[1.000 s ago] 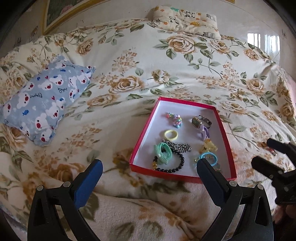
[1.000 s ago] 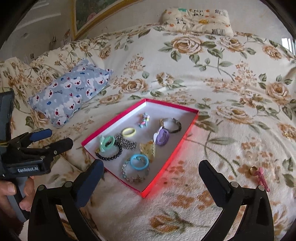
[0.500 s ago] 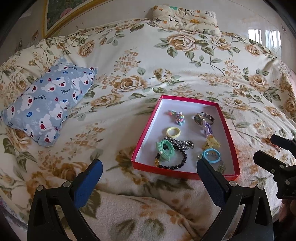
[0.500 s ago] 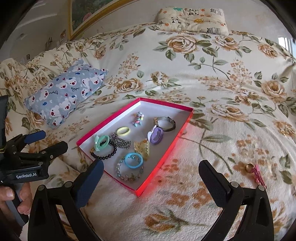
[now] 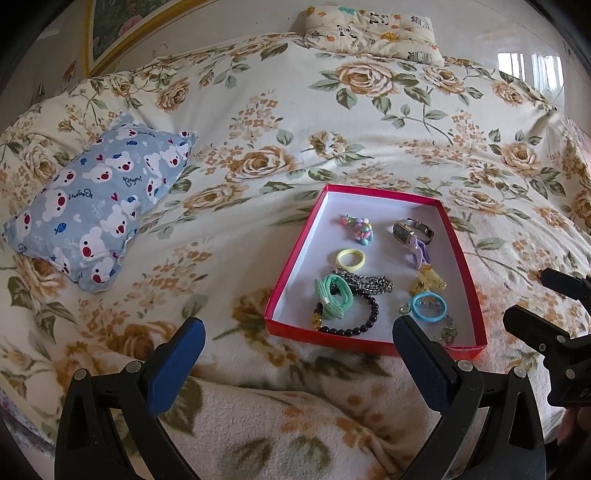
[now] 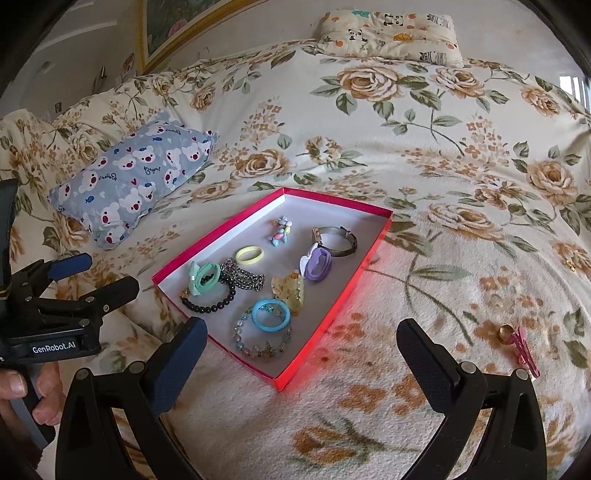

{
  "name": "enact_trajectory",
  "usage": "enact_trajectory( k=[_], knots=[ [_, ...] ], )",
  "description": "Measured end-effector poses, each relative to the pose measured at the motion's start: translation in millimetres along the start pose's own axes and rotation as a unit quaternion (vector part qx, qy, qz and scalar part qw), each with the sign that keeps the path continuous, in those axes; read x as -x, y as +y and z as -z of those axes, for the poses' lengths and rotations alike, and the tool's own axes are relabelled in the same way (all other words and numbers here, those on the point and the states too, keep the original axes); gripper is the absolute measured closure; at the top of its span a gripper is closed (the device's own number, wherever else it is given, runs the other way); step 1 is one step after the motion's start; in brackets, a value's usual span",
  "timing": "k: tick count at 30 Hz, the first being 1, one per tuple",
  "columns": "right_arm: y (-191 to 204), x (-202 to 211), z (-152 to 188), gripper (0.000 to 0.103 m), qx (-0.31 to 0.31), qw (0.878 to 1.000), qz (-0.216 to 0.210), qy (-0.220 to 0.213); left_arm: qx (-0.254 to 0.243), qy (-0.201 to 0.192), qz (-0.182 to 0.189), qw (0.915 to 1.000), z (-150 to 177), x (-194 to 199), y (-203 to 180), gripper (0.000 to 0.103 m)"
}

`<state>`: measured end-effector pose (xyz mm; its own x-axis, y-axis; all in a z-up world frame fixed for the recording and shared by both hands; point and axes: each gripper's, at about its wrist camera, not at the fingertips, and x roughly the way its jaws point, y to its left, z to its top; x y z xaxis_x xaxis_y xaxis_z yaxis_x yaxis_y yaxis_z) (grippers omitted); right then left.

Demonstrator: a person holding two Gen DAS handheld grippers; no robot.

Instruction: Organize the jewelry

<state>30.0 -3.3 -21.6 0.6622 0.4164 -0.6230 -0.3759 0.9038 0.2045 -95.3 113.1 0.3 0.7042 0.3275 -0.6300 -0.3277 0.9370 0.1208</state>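
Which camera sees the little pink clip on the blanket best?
The right wrist view: the pink clip lies in plain sight on the blanket beside a small gold ring. The left wrist view does not show it clearly.

Floral bed (image 6: 443, 155): red tray (image 6: 334, 306), blue pillow (image 6: 136, 173).

A: box (image 6: 373, 243) position?
B: centre of bed (image 6: 424, 155). Bear pillow (image 6: 133, 177) at 10 o'clock, panda pillow (image 6: 388, 33) at 12.
A: loose items?
B: clip (image 6: 526, 349) on blanket, 4 o'clock.
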Motion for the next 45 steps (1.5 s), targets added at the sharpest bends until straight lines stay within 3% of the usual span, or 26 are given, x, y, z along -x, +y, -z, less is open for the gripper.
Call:
enact_trajectory(
  k=[45],
  knots=[
    [4,-5,-2,0.0,0.006,1.0,-0.012,0.009,-0.01,0.013,0.001,0.9999,-2,-14,-3,0.001]
  ],
)
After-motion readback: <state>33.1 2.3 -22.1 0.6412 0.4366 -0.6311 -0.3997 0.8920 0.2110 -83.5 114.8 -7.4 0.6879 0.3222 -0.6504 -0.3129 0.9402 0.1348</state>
